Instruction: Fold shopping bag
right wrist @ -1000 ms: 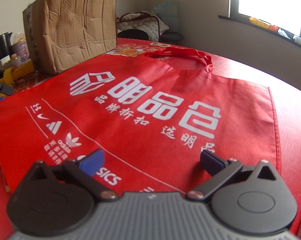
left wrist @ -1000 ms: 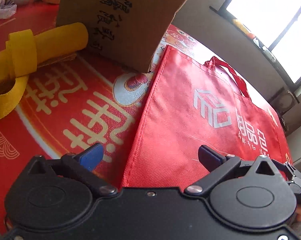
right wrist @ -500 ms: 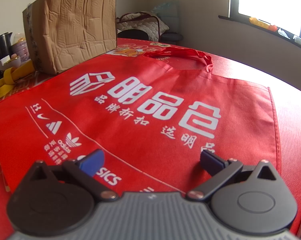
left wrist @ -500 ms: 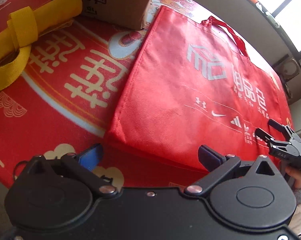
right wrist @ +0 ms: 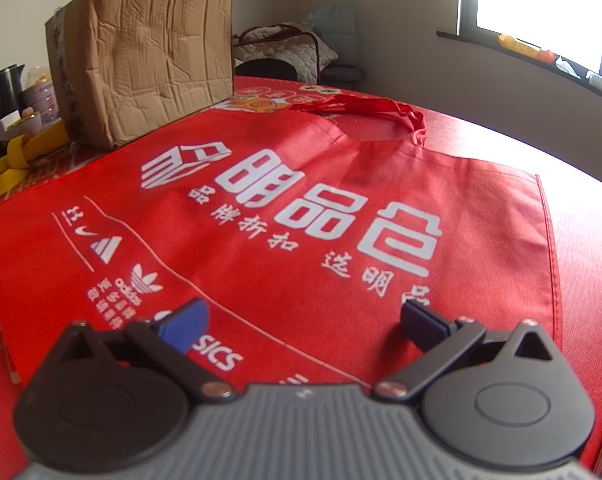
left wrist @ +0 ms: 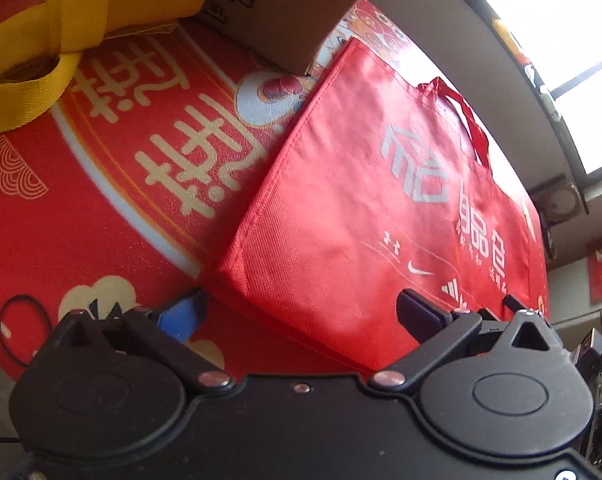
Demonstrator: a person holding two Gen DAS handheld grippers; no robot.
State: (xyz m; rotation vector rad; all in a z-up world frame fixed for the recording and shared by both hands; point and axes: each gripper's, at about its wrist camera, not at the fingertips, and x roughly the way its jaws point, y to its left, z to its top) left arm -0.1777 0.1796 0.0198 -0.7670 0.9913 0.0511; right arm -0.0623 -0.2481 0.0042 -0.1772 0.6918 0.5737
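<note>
The red shopping bag (right wrist: 301, 216) lies flat and unfolded on the red printed tablecloth (left wrist: 113, 184), filling the middle of the right wrist view, its handles (right wrist: 365, 106) trailing toward the upper centre, beside the cardboard box (right wrist: 141, 76) at upper left. No fold is made, so this looks like the approach before the first grasp. The right gripper (right wrist: 303, 320) hovers low over the bag's near edge at the bottom of its frame, fingers spread wide and empty. The left gripper (left wrist: 301, 314) sits at the bottom of its own view, likewise wide and holding nothing, with the bag's near corner (left wrist: 225, 276) just ahead of its blue finger (left wrist: 181, 314). A yellow strap (left wrist: 53, 52) lies at upper left, well clear. Next, I judge, each gripper must drop onto a corner, pinch only the fabric, and lift evenly so the bag doubles over cleanly.
</note>
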